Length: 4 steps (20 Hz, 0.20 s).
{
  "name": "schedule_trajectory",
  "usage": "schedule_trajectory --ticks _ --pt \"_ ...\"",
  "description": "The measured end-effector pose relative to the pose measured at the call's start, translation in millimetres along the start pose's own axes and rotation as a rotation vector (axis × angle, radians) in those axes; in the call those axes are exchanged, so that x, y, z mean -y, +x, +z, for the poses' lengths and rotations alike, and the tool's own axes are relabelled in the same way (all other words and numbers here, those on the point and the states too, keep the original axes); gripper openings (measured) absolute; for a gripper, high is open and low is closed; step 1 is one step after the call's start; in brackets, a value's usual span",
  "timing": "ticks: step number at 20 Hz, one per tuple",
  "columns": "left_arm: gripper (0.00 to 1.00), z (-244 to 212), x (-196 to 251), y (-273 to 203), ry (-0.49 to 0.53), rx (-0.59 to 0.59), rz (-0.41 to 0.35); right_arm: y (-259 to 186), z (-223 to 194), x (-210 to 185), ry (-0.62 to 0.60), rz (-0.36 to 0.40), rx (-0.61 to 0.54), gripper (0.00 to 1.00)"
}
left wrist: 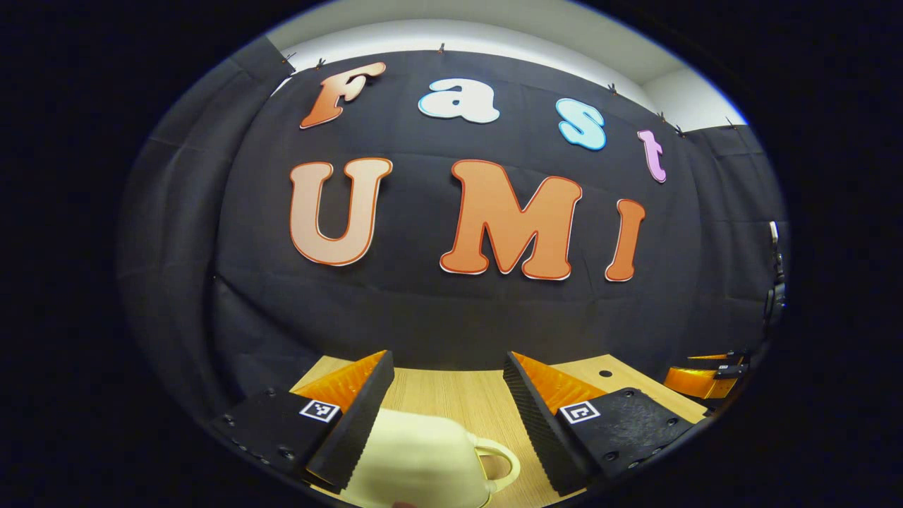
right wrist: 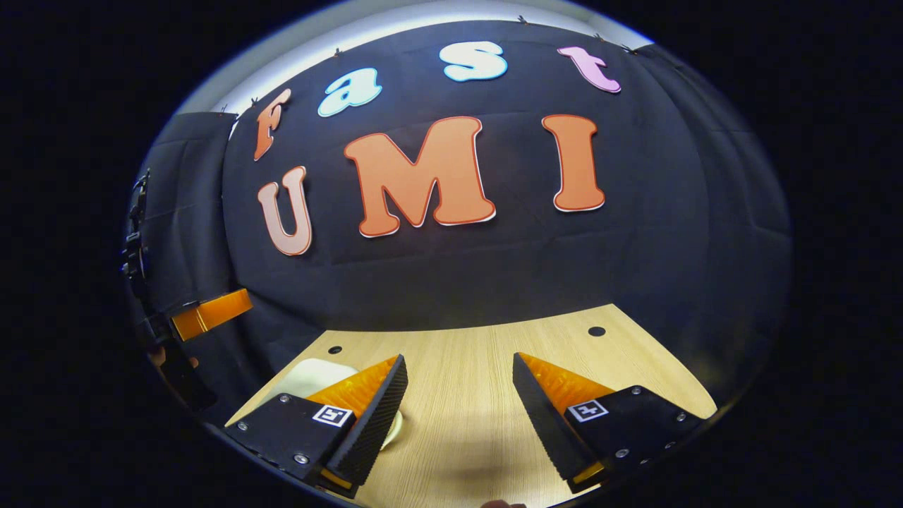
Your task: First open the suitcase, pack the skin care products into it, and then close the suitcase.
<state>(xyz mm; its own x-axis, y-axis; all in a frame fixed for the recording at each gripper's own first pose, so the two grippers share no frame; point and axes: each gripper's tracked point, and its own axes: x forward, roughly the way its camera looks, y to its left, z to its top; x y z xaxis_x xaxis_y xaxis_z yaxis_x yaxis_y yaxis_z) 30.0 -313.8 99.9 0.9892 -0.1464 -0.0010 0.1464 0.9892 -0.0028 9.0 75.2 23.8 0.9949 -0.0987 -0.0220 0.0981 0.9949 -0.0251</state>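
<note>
The cream suitcase (left wrist: pixel 423 458) lies on the wooden table (left wrist: pixel 458 402) at six o'clock between the left gripper (left wrist: pixel 448 416)'s wide-spread, empty fingers. The right gripper (right wrist: pixel 458 416) gapes equally wide, holding nothing; the suitcase sits at its eight o'clock.

No words, brands or numbers can be read. As signs, the left gripper (left wrist: pixel 449 356) bears 2 square coded markers, left-jaw marker (left wrist: pixel 319 410) and right-jaw marker (left wrist: pixel 580 411), each behind its jaw's gripping face. The right gripper (right wrist: pixel 460 356) bears 2 likewise (right wrist: pixel 333 415) (right wrist: pixel 588 409).
</note>
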Motion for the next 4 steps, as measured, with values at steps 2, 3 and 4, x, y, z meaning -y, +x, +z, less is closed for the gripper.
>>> schedule_trajectory --ticks 2,3,4 --pt "0.97 6.2 3.0 -2.6 0.003 0.016 0.0 0.6 4.3 1.0 -0.001 -0.001 0.011 0.95" --pt "0.97 9.4 5.0 -3.8 0.004 0.021 -0.002 0.5 7.5 1.1 0.003 0.001 0.02 0.95" --pt "0.97 10.0 5.8 -3.5 0.004 0.025 -0.004 0.7 8.9 1.2 0.009 0.003 0.025 0.95"
